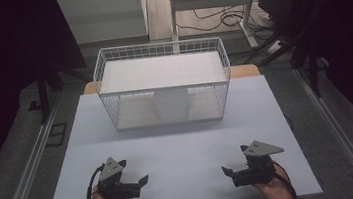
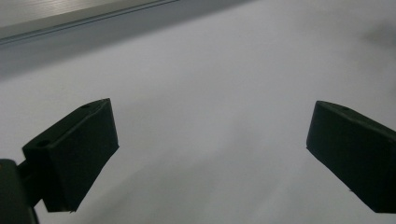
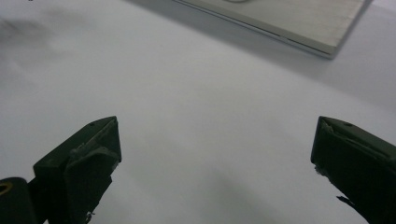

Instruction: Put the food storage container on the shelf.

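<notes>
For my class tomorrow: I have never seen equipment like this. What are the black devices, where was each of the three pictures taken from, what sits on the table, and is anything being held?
No robot here: a person holds hand-operated tongs in each hand. In the high view, taken from above the person's side of the table, the left tongs and right tongs rest low over the near part of the white table, pointing towards each other. Each has a small camera of its own; the other two pictures come from these, looking along two black jaws, which stand wide apart with only bare tabletop between them. So nothing is held. Further back stands a white wire basket with a flat white board lying across its top. Inside it sits a rounded white object; what it is cannot be told.
</notes>
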{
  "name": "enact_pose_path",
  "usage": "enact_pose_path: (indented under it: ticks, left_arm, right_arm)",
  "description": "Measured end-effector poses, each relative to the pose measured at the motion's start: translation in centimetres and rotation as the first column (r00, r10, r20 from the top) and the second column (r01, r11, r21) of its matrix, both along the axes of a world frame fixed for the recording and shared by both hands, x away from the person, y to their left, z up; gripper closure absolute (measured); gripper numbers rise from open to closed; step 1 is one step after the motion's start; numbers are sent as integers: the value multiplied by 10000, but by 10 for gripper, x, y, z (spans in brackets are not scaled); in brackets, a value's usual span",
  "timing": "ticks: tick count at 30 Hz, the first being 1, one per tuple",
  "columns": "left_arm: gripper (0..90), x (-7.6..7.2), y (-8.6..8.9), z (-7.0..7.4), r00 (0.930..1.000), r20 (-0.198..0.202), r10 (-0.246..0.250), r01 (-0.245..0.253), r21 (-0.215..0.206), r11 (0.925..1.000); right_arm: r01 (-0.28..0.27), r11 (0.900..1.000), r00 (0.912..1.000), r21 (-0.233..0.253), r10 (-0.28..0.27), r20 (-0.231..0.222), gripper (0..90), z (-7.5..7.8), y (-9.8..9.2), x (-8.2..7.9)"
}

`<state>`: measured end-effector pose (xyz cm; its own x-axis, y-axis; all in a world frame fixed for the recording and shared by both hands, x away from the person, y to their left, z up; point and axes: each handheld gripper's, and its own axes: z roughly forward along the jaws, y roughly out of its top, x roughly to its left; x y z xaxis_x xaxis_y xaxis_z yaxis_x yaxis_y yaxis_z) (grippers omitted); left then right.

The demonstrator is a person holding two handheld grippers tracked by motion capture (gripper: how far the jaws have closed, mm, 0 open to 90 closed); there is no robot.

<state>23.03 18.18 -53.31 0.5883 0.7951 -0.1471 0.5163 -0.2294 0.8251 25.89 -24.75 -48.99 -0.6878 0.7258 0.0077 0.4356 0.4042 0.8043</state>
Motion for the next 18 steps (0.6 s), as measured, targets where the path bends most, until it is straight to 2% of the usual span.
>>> enact_pose_path:
  ticks: [9,18]
  left_arm:
    - [13,2,-3,-4,9999,-168,38,-29,511,9987]
    - [11,3,-6,-8,9987,-512,-5,51,899,9959]
  right_arm:
    - [461,9983,9985,-369,-471,-265,0,-11,-13,-8]
    - [529,9945,9934,-907,-617,-971,0,-22,-13,-6]
